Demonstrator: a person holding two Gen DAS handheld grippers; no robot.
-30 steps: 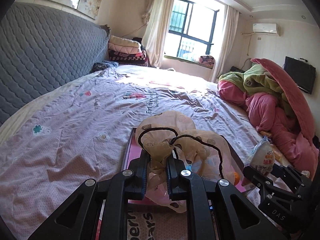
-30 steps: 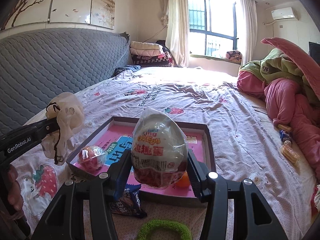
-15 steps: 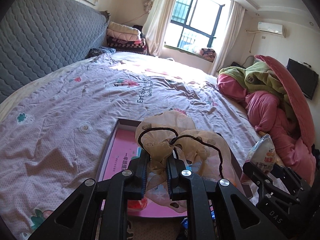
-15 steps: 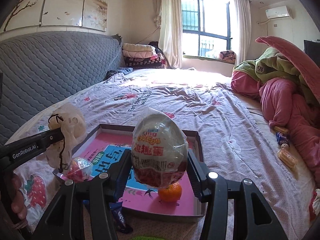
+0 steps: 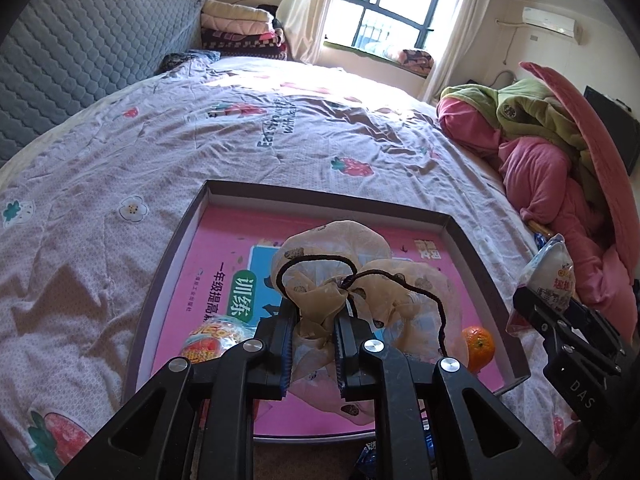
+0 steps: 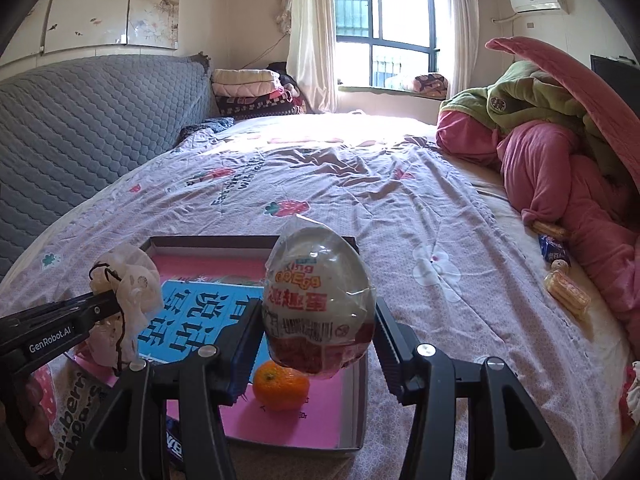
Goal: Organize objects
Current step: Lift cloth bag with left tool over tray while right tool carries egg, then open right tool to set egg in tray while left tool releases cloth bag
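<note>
My left gripper point(image 5: 313, 330) is shut on a beige sheer bow hair tie point(image 5: 352, 276) with black cord edging, held above a shallow box tray point(image 5: 168, 280) with a pink printed floor. In the right wrist view that bow hair tie point(image 6: 128, 292) hangs at the left over the box tray point(image 6: 362, 400). My right gripper point(image 6: 316, 328) is shut on a large wrapped toy egg point(image 6: 320, 300), held over the tray's near right part. That toy egg point(image 5: 554, 276) shows at the right in the left wrist view. An orange point(image 6: 280, 386) and a small wrapped egg point(image 5: 214, 338) lie in the tray.
The tray rests on a bed with a lilac strawberry-print sheet point(image 6: 360, 184). A heap of pink and green quilts point(image 6: 560, 140) lies at the right, with snack packets point(image 6: 566, 290) beside it. A grey padded headboard point(image 5: 80, 48) stands at the left. A dark wrapper point(image 5: 368, 454) lies before the tray.
Both grippers have moved forward and down over the tray with their loads. The tray now fills more of both views, and the orange and small egg show beneath.
</note>
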